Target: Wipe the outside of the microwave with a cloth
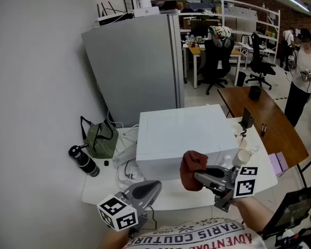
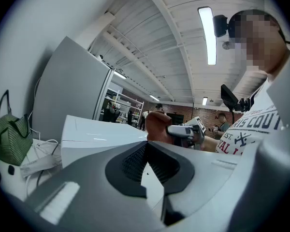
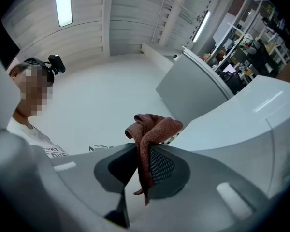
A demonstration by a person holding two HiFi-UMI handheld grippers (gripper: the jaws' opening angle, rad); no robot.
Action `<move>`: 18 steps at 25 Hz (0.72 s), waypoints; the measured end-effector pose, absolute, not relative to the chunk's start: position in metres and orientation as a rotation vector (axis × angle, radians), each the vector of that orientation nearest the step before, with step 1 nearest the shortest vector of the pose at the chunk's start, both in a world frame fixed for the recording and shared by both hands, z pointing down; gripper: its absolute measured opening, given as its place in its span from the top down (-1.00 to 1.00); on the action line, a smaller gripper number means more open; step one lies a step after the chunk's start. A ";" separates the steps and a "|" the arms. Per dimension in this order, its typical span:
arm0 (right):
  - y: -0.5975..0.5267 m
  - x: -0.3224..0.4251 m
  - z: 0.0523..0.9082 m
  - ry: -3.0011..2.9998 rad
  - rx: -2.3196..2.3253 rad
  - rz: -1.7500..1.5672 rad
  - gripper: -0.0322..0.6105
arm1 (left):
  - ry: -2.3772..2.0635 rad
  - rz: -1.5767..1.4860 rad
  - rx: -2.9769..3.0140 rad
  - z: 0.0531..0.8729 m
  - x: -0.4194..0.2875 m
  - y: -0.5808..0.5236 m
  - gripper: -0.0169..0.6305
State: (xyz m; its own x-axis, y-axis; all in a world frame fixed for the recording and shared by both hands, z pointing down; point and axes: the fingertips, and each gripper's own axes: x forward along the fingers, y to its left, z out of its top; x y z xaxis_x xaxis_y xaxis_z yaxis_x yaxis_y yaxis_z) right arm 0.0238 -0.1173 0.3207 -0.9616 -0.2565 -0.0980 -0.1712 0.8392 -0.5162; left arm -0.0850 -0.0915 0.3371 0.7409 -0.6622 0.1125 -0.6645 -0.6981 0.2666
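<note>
Pinching cloth (image 1: 192,169) near microwave (image 1: 181,133)

White table (image 1: 166,193) w/ microwave (image 1: 181,139), green bag (image 1: 100,139), blk bottle (image 1: 84,161).

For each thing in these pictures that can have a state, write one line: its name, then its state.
microwave: on the table, no door swung out.
cloth: bunched, pinched in the jaws, at the microwave's front edge; contact unclear.
right gripper: shut on the cloth.
left gripper: jaws together, nothing between them.
black bottle: capped.
green bag: upright, handles up.
</note>
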 end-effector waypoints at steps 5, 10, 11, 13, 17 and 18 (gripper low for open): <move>-0.146 -0.009 0.302 2.840 -0.249 -0.833 0.82 | -1.091 -0.008 2.635 0.341 -0.108 -0.082 0.93; -0.169 -0.068 0.289 3.010 -0.146 -0.743 0.77 | -1.181 -0.015 2.601 0.341 -0.140 -0.073 0.93; -0.173 -0.081 0.289 3.032 -0.126 -0.755 0.77 | -1.204 -0.019 2.594 0.340 -0.146 -0.071 0.93; -0.184 -0.105 0.294 3.074 -0.110 -0.797 0.77 | -1.249 -0.031 2.581 0.338 -0.160 -0.068 0.93; -0.205 -0.146 0.315 3.216 -0.147 -0.836 0.77 | -1.310 -0.049 2.578 0.330 -0.179 -0.060 0.93; -0.210 -0.154 0.322 3.271 -0.165 -0.825 0.77 | -1.317 -0.048 2.582 0.328 -0.182 -0.059 0.93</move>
